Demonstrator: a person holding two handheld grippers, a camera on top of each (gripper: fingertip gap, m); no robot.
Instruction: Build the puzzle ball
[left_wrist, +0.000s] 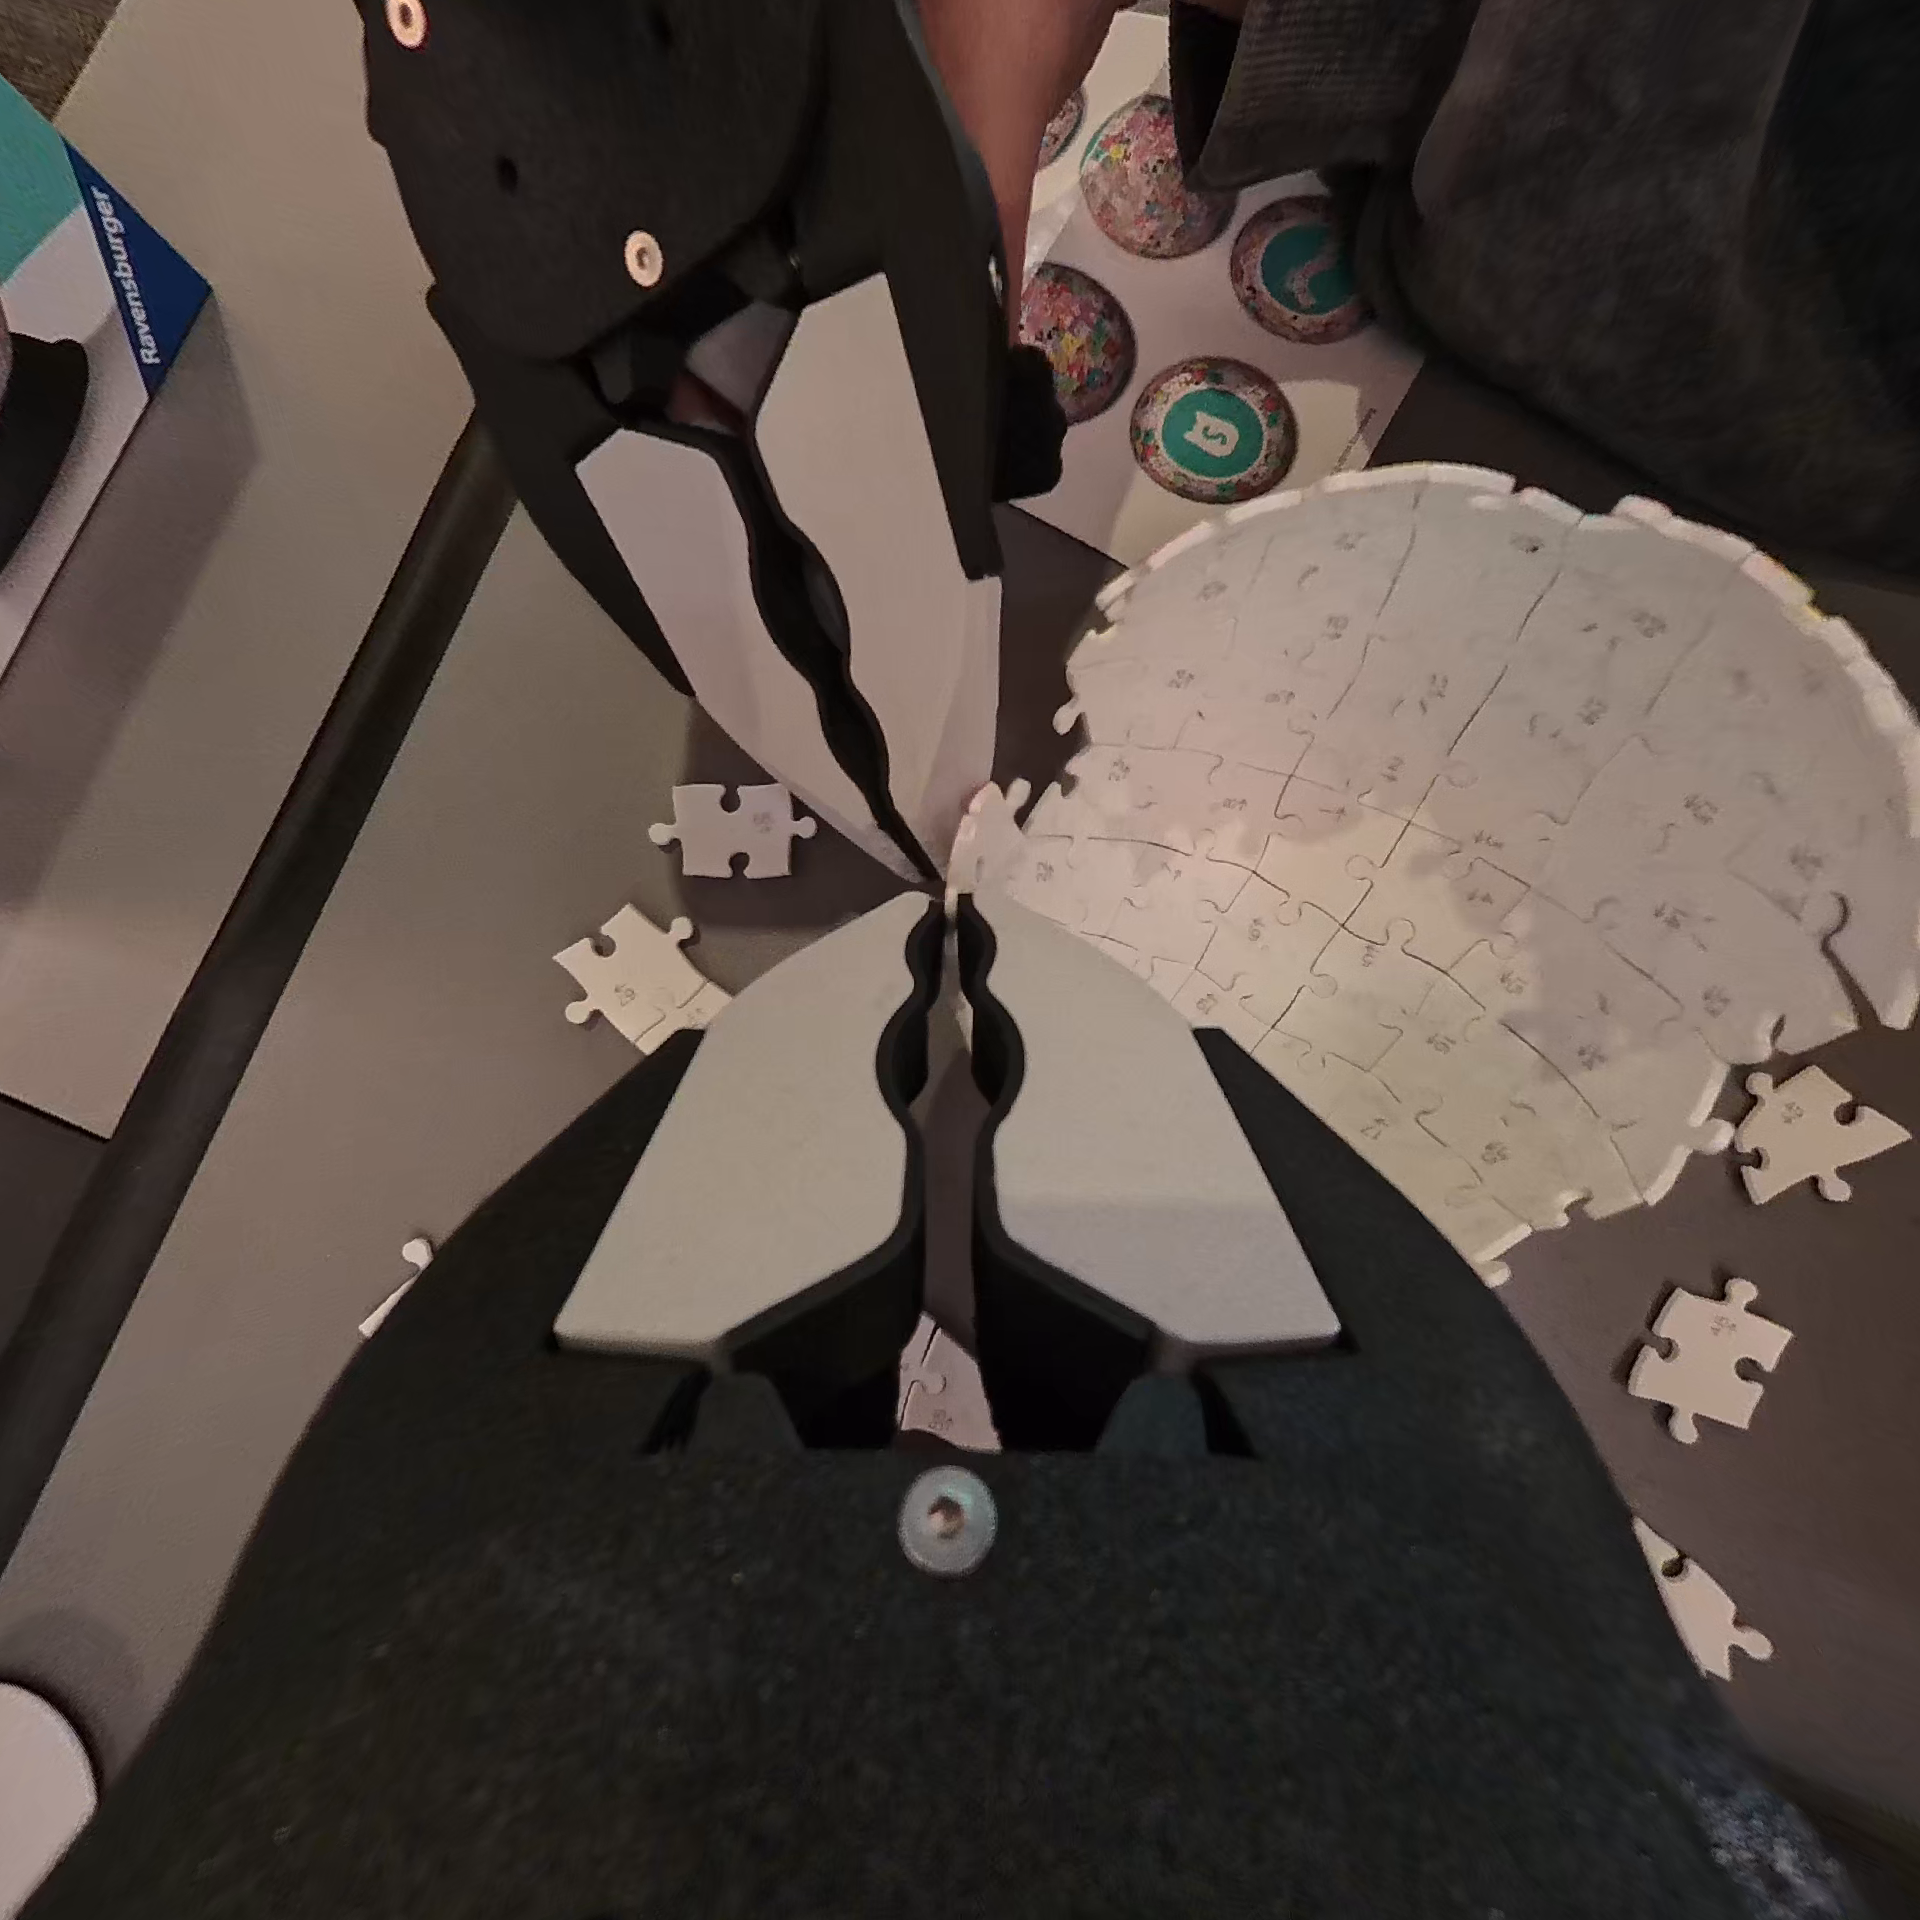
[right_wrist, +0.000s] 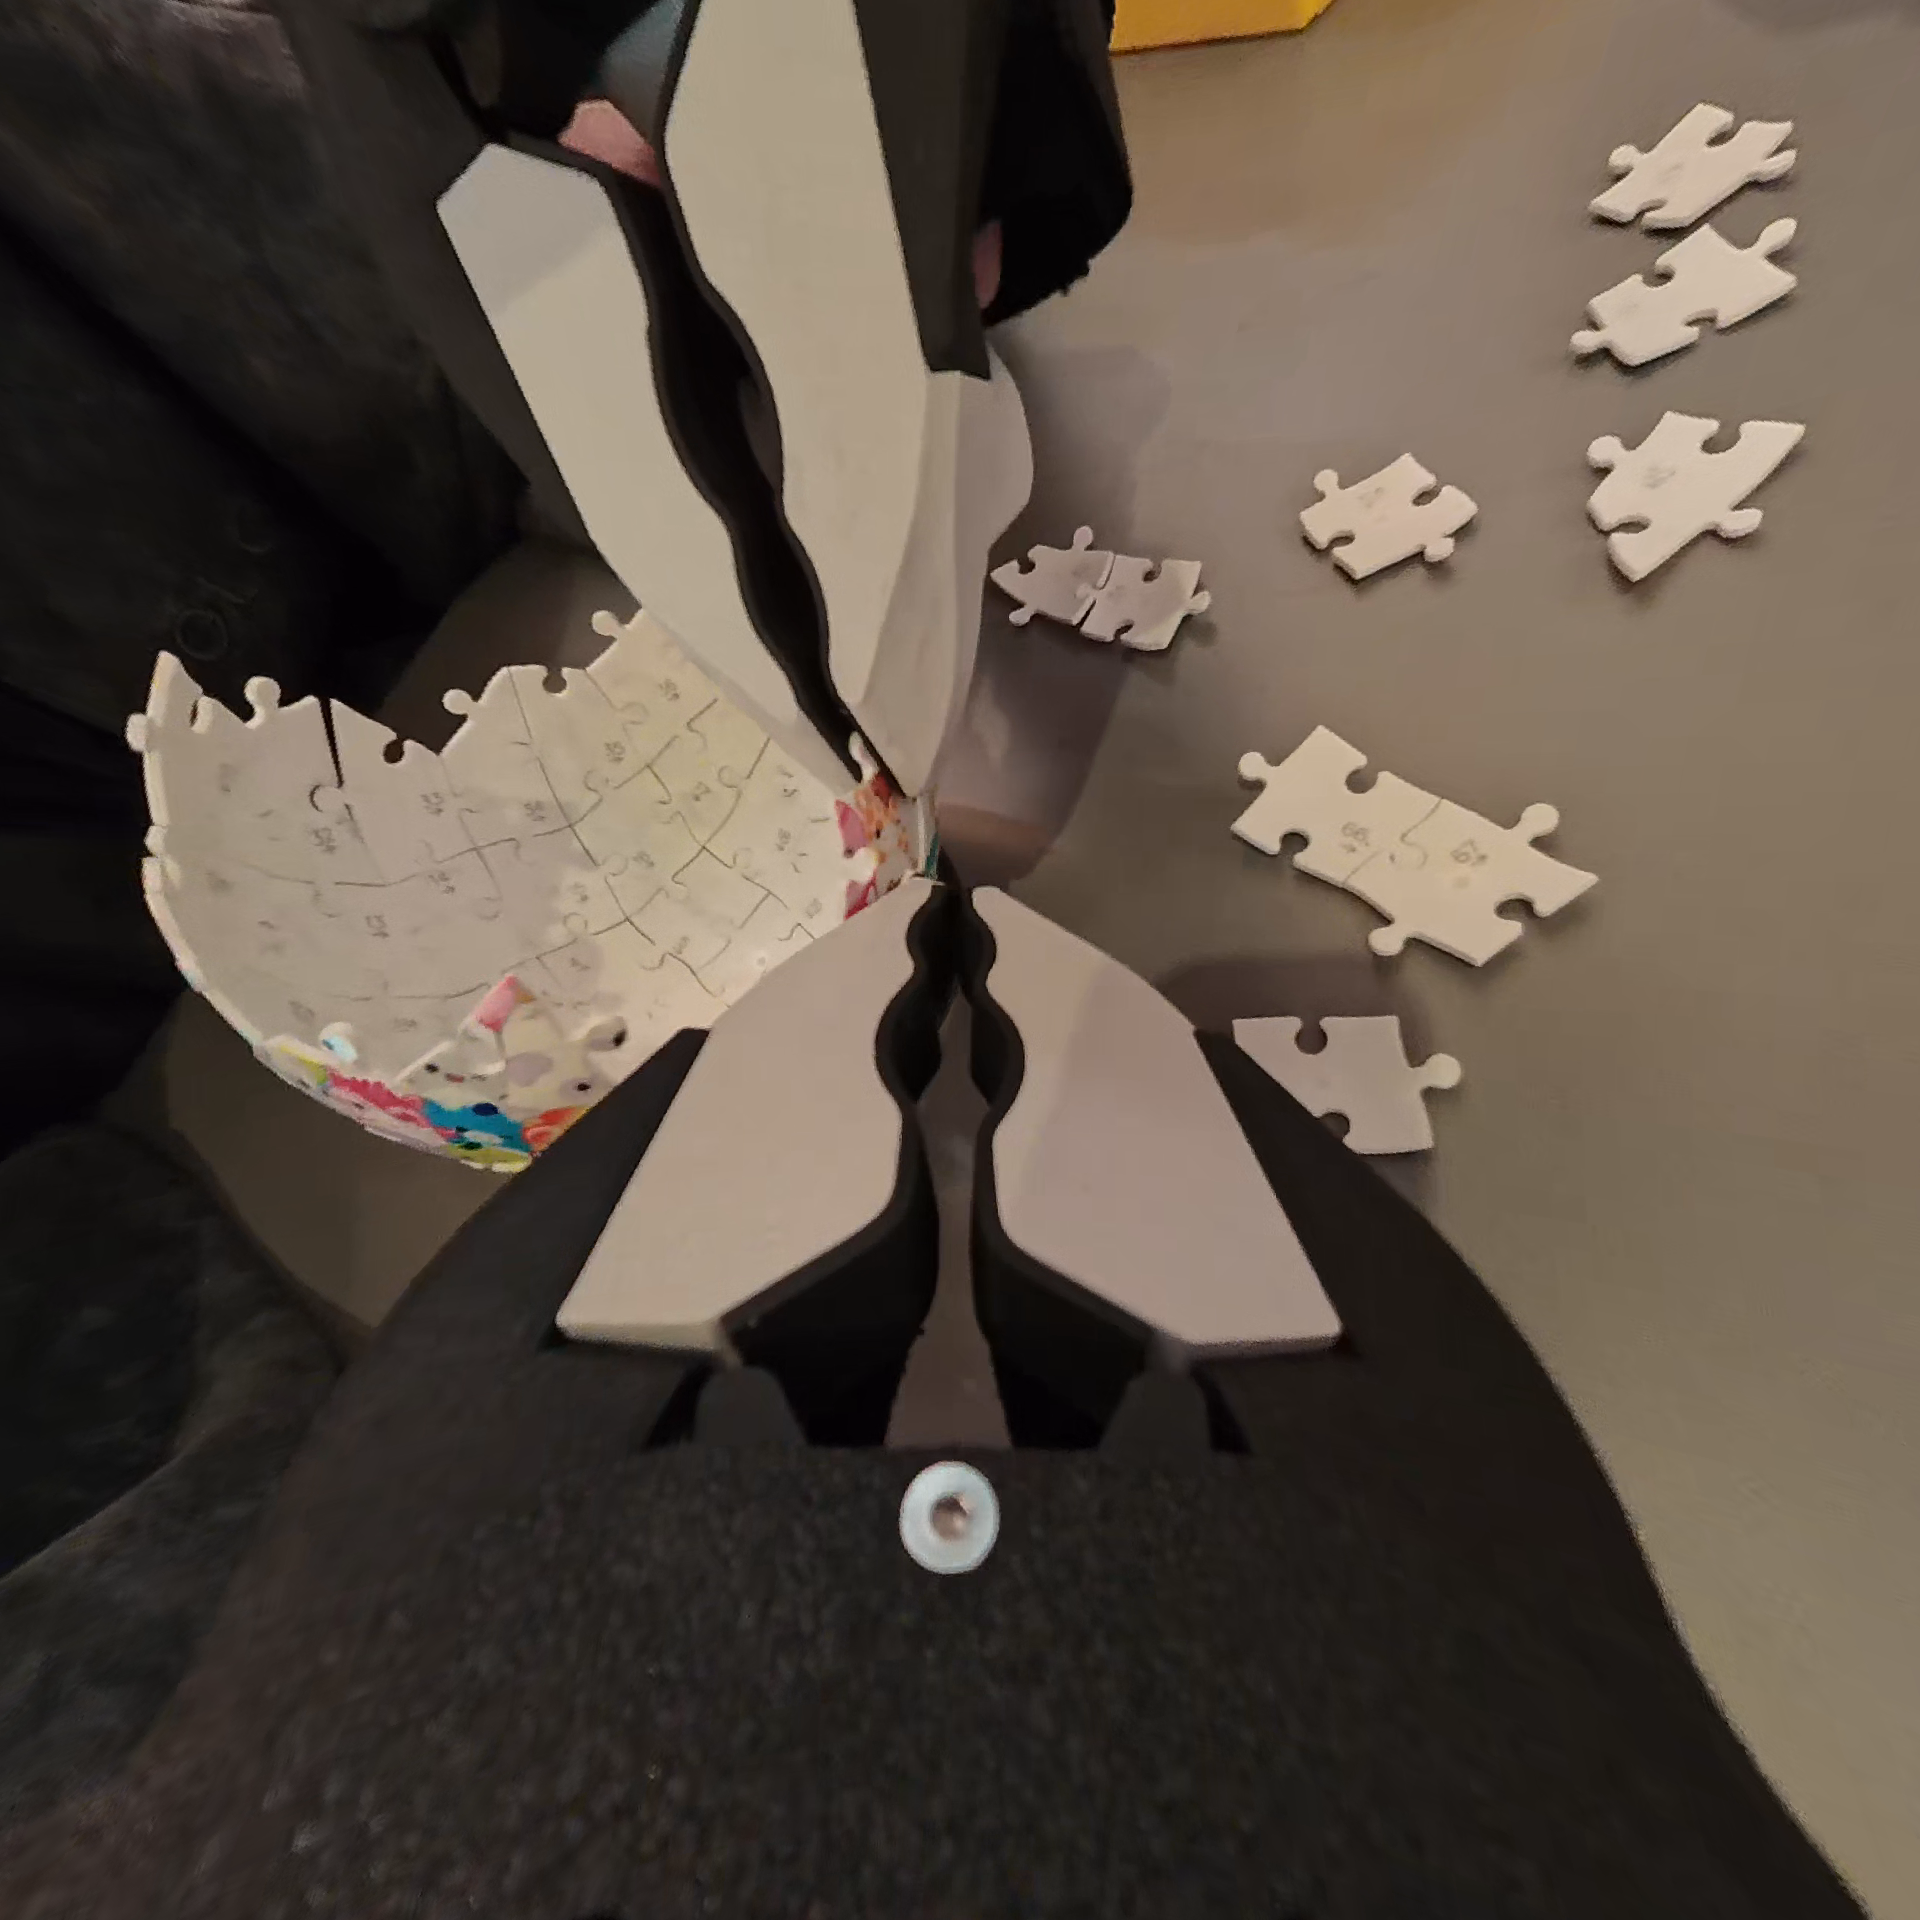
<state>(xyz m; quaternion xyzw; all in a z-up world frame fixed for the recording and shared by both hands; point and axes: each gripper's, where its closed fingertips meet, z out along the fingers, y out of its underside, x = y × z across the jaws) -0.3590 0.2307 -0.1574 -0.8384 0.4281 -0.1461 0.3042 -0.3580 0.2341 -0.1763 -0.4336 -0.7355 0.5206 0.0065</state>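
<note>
The half-built puzzle ball is a white bowl-shaped shell lying on the dark table, its numbered inside facing up. In the right wrist view the ball shows a colourful outside along its lower edge. My left gripper is shut at the shell's near-left rim. My right gripper is shut at the same spot on the rim. The two grippers meet tip to tip there. The right one enters the left wrist view from above, and the left one enters the right wrist view from above. A rim piece stands between the tips.
Loose white pieces lie around the shell, and several more lie to its right. A picture sheet lies behind, a box stands at the left, a yellow object sits far back. A person's dark clothing borders the table. The grippers are tip to tip, or close to it.
</note>
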